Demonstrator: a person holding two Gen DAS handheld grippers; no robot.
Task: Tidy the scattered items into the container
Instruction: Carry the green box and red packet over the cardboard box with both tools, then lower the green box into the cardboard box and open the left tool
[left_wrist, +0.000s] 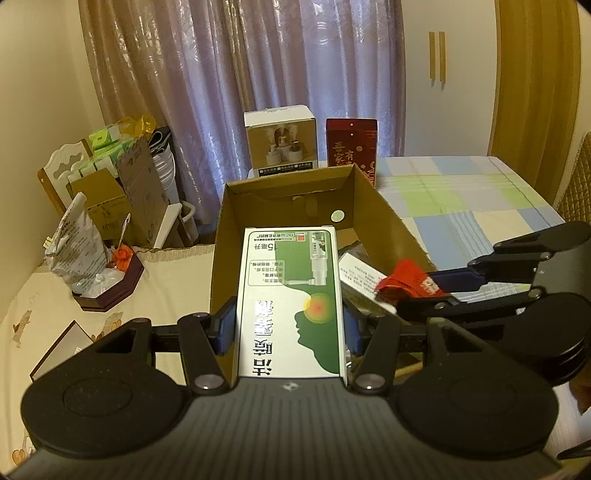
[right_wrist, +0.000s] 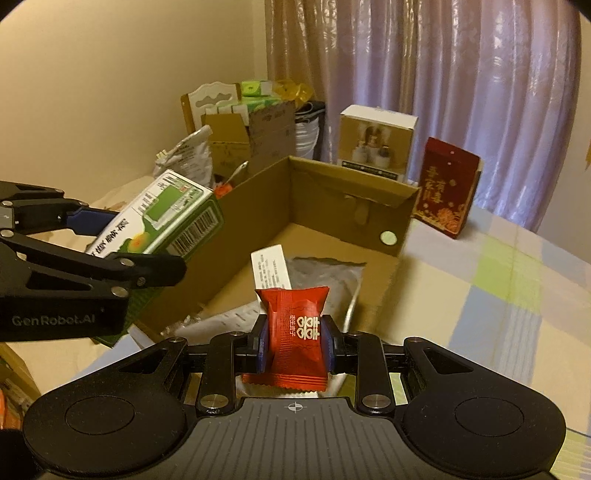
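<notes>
Green-and-white medicine box (left_wrist: 291, 302) is pinched across its short sides by the left gripper (left_wrist: 290, 325), long axis pointing forward along the fingers, held over the near-left wall of the open cardboard box (left_wrist: 384, 218). Red candy packet (right_wrist: 295, 332) is clamped upright in the right gripper (right_wrist: 295, 345), above the box's near end (already over the opening, by the look of it), so the right side is judged nearer to a clean drop.

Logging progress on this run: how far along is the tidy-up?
Done: the cardboard box already holds a white leaflet and a grey bag.
In hand: the left gripper is shut on a green and white medicine box, the right gripper on a red candy packet, both at the box's near edge.
Left: release both. No other loose items are visible beside the box.
</notes>
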